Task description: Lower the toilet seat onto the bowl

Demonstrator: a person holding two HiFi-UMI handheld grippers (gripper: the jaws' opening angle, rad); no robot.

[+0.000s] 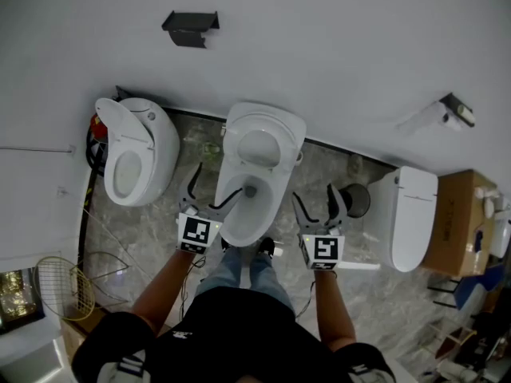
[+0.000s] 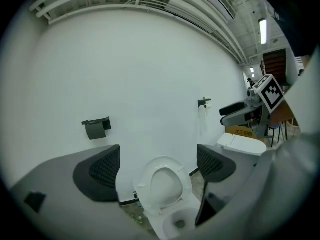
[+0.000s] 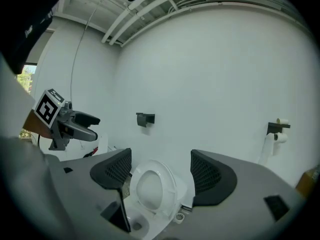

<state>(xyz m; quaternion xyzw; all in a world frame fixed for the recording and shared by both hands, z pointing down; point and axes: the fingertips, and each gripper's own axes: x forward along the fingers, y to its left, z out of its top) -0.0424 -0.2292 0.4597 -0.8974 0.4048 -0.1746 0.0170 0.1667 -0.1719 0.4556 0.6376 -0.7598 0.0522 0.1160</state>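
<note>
Facing a white ceramic toilet (image 1: pixel 257 174) set against a plain white wall (image 1: pixel 335 30), with its white oval toilet seat (image 1: pixel 260 144) raised and leaning back near upright above the open white bowl (image 1: pixel 246 210), well off the rim.

Low at the bowl's left side, the black two-jaw left gripper (image 1: pixel 211 188), one finger reaching over the rim in the head view; touching or not, cannot tell. Jaws spread wide, released, grasping nothing. Between its ribbed black pads (image 2: pixel 102 170), only the seat (image 2: pixel 164 186) and bowl farther off.

Just beside the bowl's right side and apart from it, the black two-jaw right gripper (image 1: pixel 317 206), above grey marbled floor tiles (image 1: pixel 319 162). Jaws likewise parted and empty, with the pads (image 3: pixel 207 174) framing the upright seat (image 3: pixel 149 186) from a way off.

Flanking the middle toilet: a rounded white toilet (image 1: pixel 136 154) to the left, a closed white toilet (image 1: pixel 409 214) to the right, and a brown cardboard box (image 1: pixel 459 218) beyond that. Mounted on the wall above, a dark grey paper holder (image 1: pixel 190 29); farther right, a second holder with a white roll (image 1: pixel 451 114). Lying at lower left, a round wire basket (image 1: pixel 62 286).
</note>
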